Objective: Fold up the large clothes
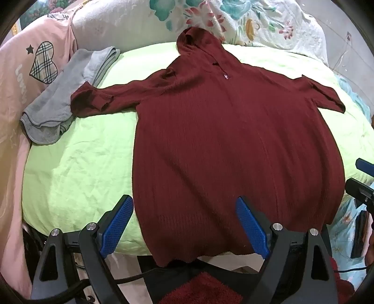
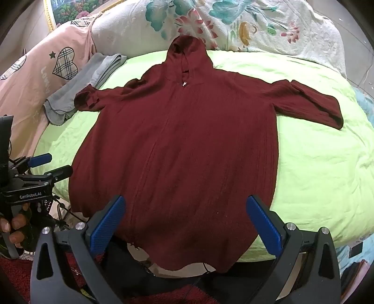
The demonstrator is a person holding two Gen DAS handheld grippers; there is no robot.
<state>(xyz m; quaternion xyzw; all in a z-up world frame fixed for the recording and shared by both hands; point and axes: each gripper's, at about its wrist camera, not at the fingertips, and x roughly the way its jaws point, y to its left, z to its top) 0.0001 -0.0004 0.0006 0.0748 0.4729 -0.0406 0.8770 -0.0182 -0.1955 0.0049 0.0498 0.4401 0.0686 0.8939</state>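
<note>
While both pairs of blue-padded fingers stand spread wide and hold nothing, the scene reads so:

Left gripper [image 1: 184,224]: jaws far apart, poised over the near hem of the garment; one pad [image 1: 116,224] sits over the sheet's edge, the other over the knit. In the right wrist view it appears at the left margin [image 2: 50,166], held by a gloved hand [image 2: 14,226], just beside the garment's lower left side.

Right gripper [image 2: 184,224]: jaws equally wide, empty, one pad [image 2: 106,225] over the hem; its tips show at the right edge of the left wrist view [image 1: 361,177].

Maroon hooded sweater [image 1: 233,140]: spread flat, front up, across the middle of the bed, hood toward the pillows, both sleeves stretched sideways, hem hanging slightly over the near edge. Not folded yet.

Lime-green sheet [image 1: 77,168]: wrinkled, under the sweater.

Grey towel [image 1: 60,105]: folded, at the left, its edge touched by the sweater's left cuff.

Pink pillow [image 1: 25,77]: plaid heart print, beside the towel.

Floral quilt [image 1: 245,21]: bunched behind the hood.

Red rug [image 2: 14,271]: on the floor below the bed.
</note>
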